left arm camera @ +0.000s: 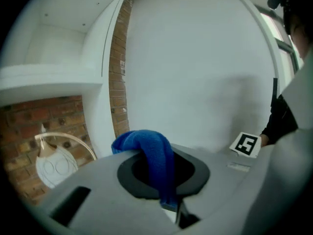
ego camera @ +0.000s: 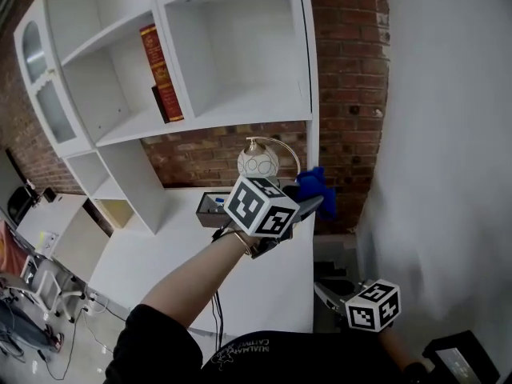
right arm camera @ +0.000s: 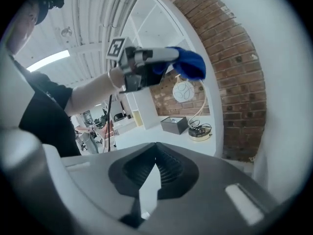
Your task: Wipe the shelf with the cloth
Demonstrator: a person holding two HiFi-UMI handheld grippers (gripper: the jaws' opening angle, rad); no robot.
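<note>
Blue cloth (left arm camera: 151, 148) is hanging bunched from the left gripper (ego camera: 310, 205), whose jaws are clamping it, one fold spilling over the front. The cloth is being held in the air above the white table (ego camera: 160, 254), just beside the shelf (ego camera: 240, 117) unit's right upright and below its lowest board, touching no surface. The right gripper (right arm camera: 156, 148) is waiting low by the person's side, its jaw tips meeting with nothing between them.

Step in hand, as judged: the cloth is being carried to the shelf, and wiping is not yet begun. The next move is calling for a lift to a board, then flat pressure and a sideways sweep, steering clear of the red book (ego camera: 160, 70) leaning in one compartment.

Counts: two grippers; one cloth; one shelf unit of several open compartments; one red book; one globe lamp (ego camera: 258, 162) and one grey box (ego camera: 212, 206), both standing on the table before a brick wall (ego camera: 344, 70).
</note>
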